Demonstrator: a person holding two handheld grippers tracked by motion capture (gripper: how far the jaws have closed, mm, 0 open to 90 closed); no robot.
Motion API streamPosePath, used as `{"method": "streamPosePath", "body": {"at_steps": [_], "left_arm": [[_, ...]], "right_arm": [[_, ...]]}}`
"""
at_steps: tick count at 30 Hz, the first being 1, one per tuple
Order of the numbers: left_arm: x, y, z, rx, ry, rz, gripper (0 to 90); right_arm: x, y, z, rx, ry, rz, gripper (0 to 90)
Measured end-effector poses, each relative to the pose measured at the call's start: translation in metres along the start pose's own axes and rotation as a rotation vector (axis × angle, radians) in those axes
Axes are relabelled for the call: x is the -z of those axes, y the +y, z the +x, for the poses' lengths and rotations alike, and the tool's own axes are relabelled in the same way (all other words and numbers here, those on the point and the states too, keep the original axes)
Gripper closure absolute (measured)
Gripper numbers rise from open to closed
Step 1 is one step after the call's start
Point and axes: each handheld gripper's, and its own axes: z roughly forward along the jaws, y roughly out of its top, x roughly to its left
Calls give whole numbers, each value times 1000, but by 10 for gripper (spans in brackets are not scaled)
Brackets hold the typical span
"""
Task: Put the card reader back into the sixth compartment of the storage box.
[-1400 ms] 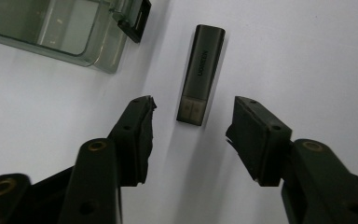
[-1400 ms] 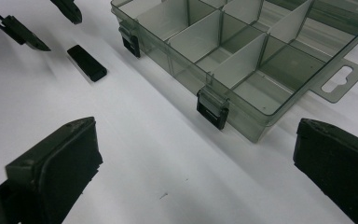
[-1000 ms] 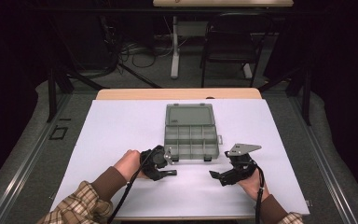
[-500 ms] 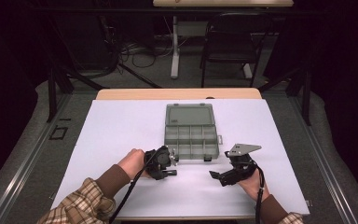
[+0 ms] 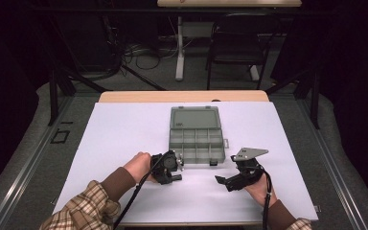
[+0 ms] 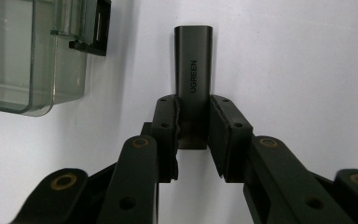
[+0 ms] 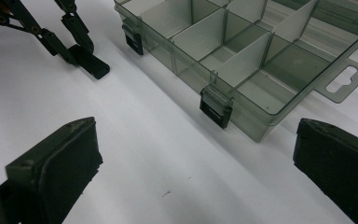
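A dark grey adapter (image 6: 193, 60) marked UGREEN lies flat on the white table, just in front of the open organiser box (image 5: 196, 143). My left gripper (image 6: 192, 105) has just been closing, and its pads now press on both sides of the adapter's near end. The right gripper view shows that same grip at its top left, with the adapter (image 7: 93, 67) still resting on the table. My right gripper (image 7: 196, 140) stands open and wide near the box's front right latch, with only bare table between its jaws. In the high view it (image 5: 220, 181) sits right of the left gripper (image 5: 175, 175).
The clear grey box has several empty compartments (image 7: 200, 32), two black latches (image 7: 216, 107) on its front wall and a hang tab (image 7: 345, 81) on its right side. Its lid (image 5: 195, 117) lies folded back behind it. White table (image 5: 124, 139) spreads out to the left.
The left gripper's jaws have drawn in onto the adapter, with the hand barely shifting. The right hand has stayed where it was.
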Motion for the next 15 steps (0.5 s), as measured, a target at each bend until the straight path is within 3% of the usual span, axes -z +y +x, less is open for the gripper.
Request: {"method": "streamPosePath", "body": {"at_steps": [8, 15], "left_arm": [[0, 1, 0, -8, 4, 9, 735], [6, -6, 2, 22, 9, -40, 735]], "right_arm": [[0, 0, 0, 1, -1, 2, 0], [1, 0, -1, 2, -5, 2, 0]]}}
